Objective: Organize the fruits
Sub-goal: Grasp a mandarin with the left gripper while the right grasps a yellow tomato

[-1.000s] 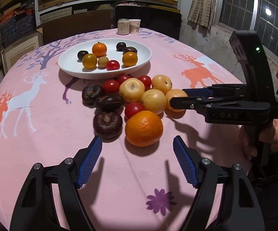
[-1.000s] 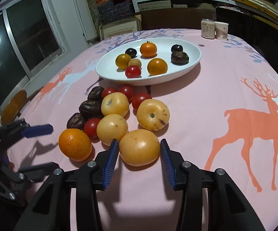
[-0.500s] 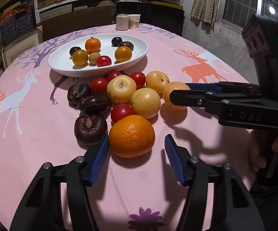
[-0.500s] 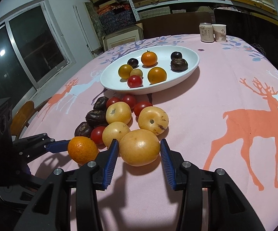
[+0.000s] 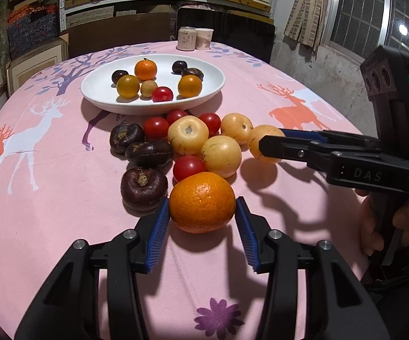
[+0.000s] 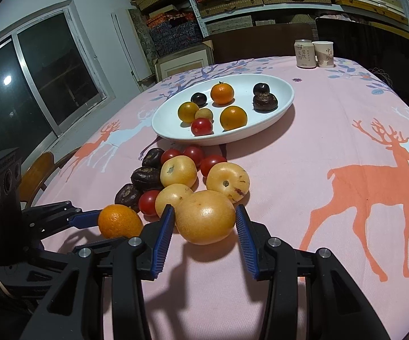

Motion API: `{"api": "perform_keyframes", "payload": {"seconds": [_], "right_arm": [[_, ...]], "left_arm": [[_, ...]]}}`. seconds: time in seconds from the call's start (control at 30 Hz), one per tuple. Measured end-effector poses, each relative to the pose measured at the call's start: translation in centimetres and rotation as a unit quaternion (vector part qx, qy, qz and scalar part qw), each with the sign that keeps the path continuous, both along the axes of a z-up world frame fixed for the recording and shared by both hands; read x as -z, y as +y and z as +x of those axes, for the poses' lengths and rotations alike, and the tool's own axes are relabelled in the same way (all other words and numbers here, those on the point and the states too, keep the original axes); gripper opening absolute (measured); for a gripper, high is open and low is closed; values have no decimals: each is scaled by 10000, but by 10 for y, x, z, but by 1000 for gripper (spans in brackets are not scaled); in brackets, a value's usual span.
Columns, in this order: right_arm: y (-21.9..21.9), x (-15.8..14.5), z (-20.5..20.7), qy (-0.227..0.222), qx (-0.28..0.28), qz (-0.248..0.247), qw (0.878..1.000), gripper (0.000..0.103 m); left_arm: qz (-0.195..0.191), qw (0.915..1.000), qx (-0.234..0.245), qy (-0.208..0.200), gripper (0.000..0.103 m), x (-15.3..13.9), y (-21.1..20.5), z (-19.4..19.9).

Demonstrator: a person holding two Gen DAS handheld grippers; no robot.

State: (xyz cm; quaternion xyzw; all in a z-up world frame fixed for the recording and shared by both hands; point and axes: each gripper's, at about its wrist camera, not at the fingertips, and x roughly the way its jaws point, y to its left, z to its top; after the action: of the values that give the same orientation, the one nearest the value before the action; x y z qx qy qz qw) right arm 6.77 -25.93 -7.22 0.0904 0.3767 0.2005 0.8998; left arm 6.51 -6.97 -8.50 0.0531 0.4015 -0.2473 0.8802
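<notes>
An orange (image 5: 202, 201), in front of the white plate (image 5: 102, 96) on the desk (image 5: 48, 212), is being closed on by the left tongs (image 5: 201, 222), pads touching. A yellow fruit (image 6: 205, 217) beside it is clamped by the right tongs (image 6: 204, 226).

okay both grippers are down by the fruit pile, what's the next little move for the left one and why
Probably finish the squeeze, then lift straight up. The left gripper has the round orange tangerine between its closing jaws, blue pads right at its sides. The dark brown water chestnut and red cherry tomato sit close by, so a sideways pull could knock them. The white oval plate has room.
</notes>
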Motion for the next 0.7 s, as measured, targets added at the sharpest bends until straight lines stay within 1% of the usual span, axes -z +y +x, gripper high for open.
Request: {"api": "perform_keyframes", "payload": {"seconds": [0.53, 0.7], "right_arm": [[1, -6, -6, -240, 34, -39, 9997, 45], [-1, -6, -6, -164, 87, -9, 9998, 45]], "left_arm": [[-284, 9991, -161, -280, 46, -21, 24, -6], [-431, 9981, -234, -369, 46, -30, 33, -1]]}}
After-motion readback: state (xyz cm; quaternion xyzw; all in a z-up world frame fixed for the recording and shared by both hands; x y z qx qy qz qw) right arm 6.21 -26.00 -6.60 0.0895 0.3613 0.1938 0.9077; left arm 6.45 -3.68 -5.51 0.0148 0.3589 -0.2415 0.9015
